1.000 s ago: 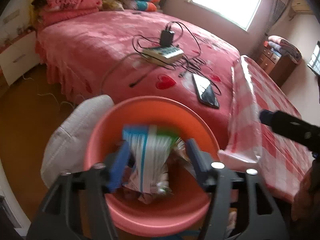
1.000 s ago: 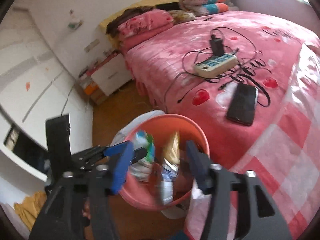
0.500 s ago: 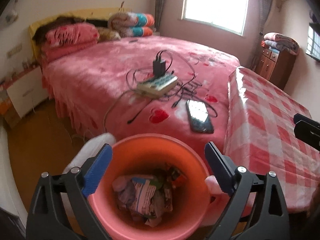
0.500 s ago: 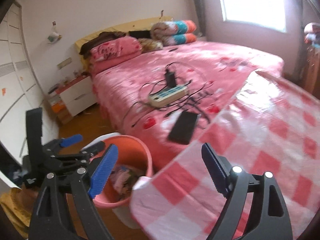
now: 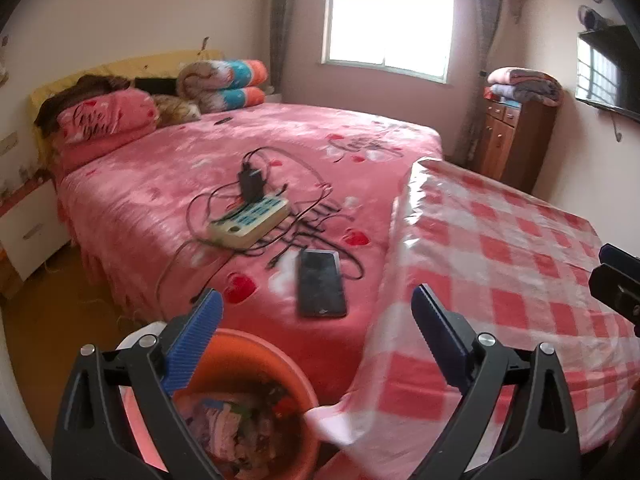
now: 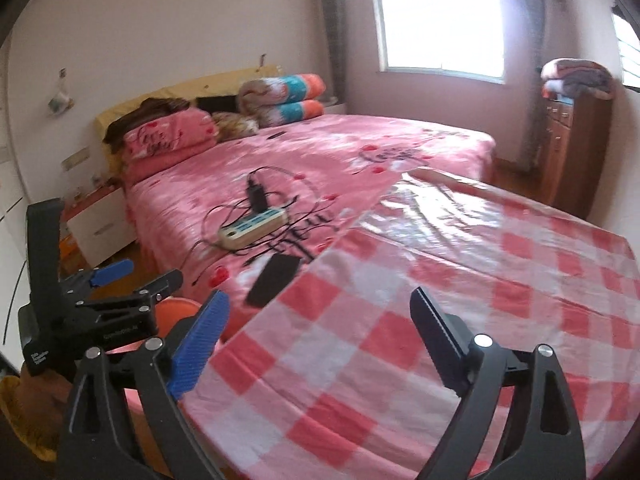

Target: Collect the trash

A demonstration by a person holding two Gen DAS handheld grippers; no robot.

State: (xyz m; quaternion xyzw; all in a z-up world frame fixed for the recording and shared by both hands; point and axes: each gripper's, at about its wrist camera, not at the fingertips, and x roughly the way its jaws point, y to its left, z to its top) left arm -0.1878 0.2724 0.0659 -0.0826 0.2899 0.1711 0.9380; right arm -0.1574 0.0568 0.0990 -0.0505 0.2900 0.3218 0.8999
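Observation:
An orange-pink bin (image 5: 256,354) stands on the floor beside the bed and holds crumpled wrappers (image 5: 240,424). My left gripper (image 5: 316,340) is open and empty, raised above the bin's near side. My right gripper (image 6: 318,338) is open and empty above the red-checked tablecloth (image 6: 460,280). The right wrist view also shows the left gripper (image 6: 136,276) from the side, over a sliver of the bin (image 6: 176,308). A piece of the right gripper (image 5: 618,276) shows at the right edge of the left wrist view.
A pink bed (image 5: 248,160) carries a power strip with cables (image 5: 250,222) and a black phone (image 5: 322,282). Pillows and rolled quilts (image 5: 222,84) lie at the headboard. A white nightstand (image 5: 24,224) stands left, a wooden dresser (image 5: 516,140) by the window.
Both grippers opened wide and dropped their wrappers into the bin, then rose and tilted up. The right gripper swung right, over the checked tablecloth.

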